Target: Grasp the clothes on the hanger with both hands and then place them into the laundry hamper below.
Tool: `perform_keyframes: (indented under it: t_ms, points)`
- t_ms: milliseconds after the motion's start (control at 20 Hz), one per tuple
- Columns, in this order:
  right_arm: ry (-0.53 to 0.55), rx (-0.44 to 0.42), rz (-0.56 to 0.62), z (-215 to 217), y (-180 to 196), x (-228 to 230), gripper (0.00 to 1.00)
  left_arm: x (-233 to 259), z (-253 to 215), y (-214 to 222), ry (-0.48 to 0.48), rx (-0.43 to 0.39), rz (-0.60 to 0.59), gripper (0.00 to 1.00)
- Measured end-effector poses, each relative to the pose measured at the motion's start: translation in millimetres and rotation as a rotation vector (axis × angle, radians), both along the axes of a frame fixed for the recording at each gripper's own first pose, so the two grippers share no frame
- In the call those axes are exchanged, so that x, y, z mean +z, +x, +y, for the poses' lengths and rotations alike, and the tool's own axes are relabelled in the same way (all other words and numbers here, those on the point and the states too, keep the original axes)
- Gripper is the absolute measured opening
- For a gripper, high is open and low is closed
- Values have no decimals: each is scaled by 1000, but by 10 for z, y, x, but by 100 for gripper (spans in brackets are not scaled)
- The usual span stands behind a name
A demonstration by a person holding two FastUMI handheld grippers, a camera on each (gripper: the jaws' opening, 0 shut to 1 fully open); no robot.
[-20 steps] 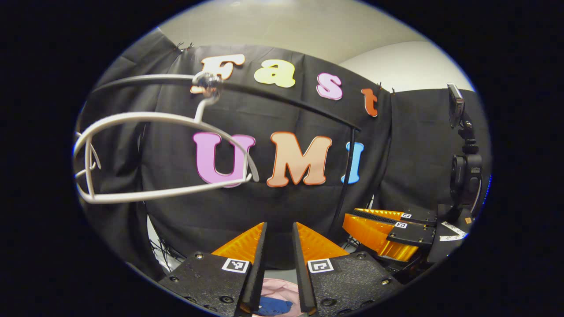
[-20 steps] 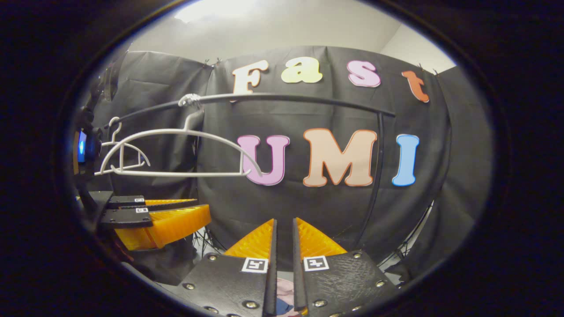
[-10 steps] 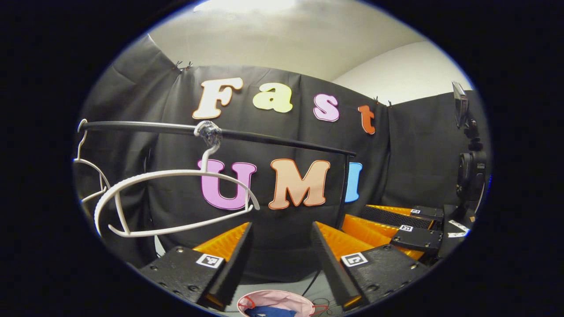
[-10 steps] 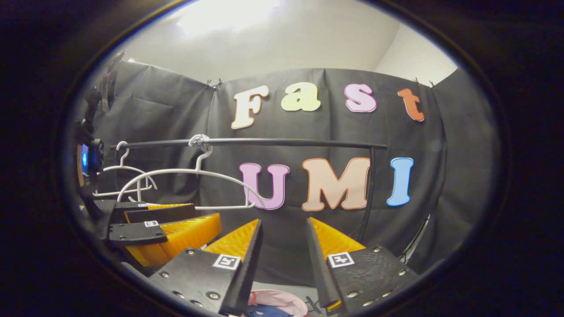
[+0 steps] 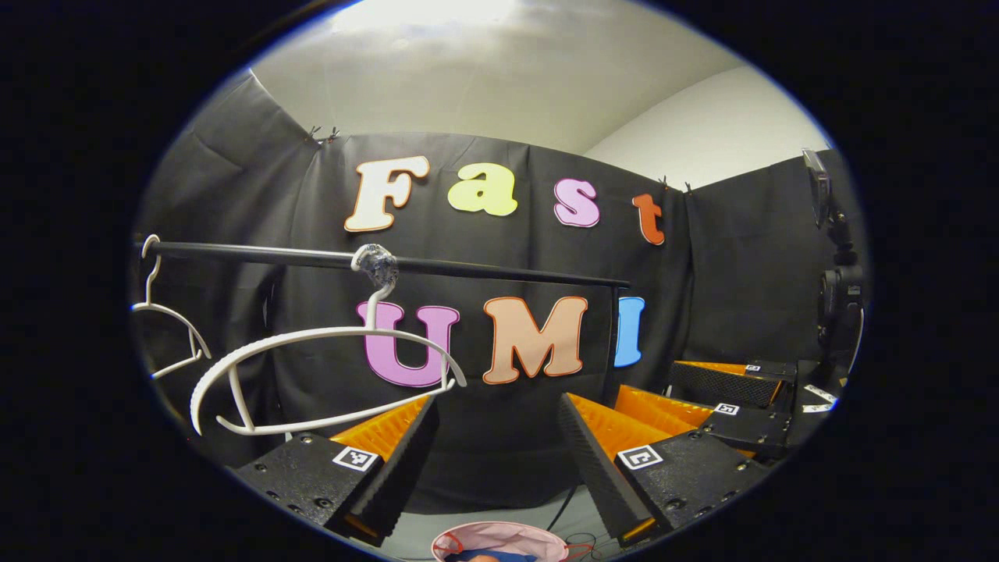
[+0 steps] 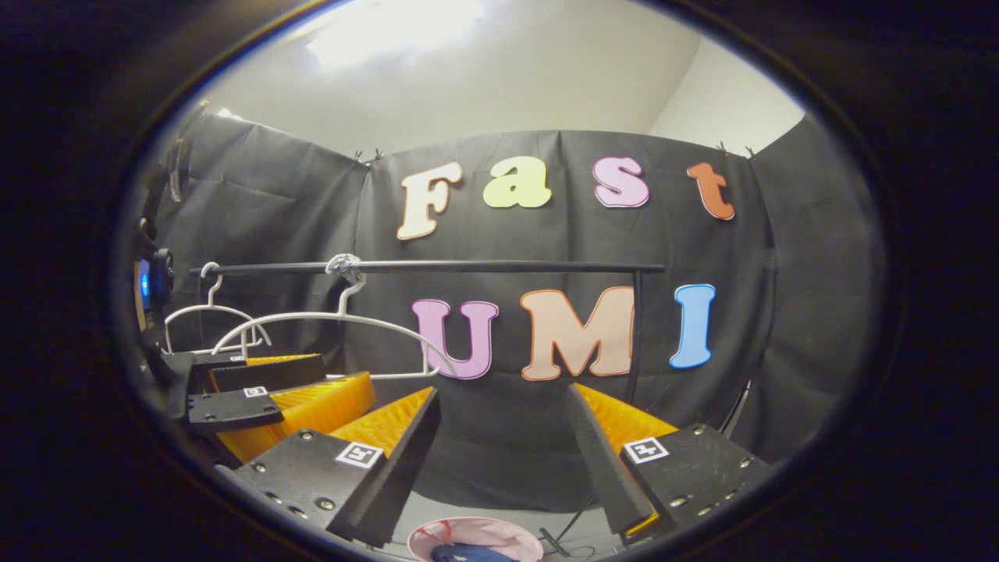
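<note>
Below both claws, pink hamper mostly cut off

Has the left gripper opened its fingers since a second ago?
Yes. The left gripper now stands open; its fingers have spread apart below the fixed rail.

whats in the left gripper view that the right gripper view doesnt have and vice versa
Left gripper view: the right gripper off to one side, and a camera stand at the edge.
Right gripper view: the left gripper off to one side, and a lit blue screen at the edge.
Both: the rail, a big bare hanger, a small bare hanger, and the pink hamper holding blue clothes. Both grippers' jaws are wide apart.
</note>
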State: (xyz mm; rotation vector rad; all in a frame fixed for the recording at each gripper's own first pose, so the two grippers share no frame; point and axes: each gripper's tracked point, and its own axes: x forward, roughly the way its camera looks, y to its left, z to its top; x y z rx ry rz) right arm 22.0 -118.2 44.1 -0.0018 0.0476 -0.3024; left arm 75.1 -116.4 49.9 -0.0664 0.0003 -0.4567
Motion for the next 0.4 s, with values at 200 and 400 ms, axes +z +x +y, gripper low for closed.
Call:
perform_keyframes:
  t_ms: [200,400]
  points:
    - [-3,-22,-10,-101,-59,23,96,2,-36,-1,-7,-6,-1,96]
    - [-5,-40,-13,-194,-102,33,96,-1,-96,21,-9,-11,-3,96]
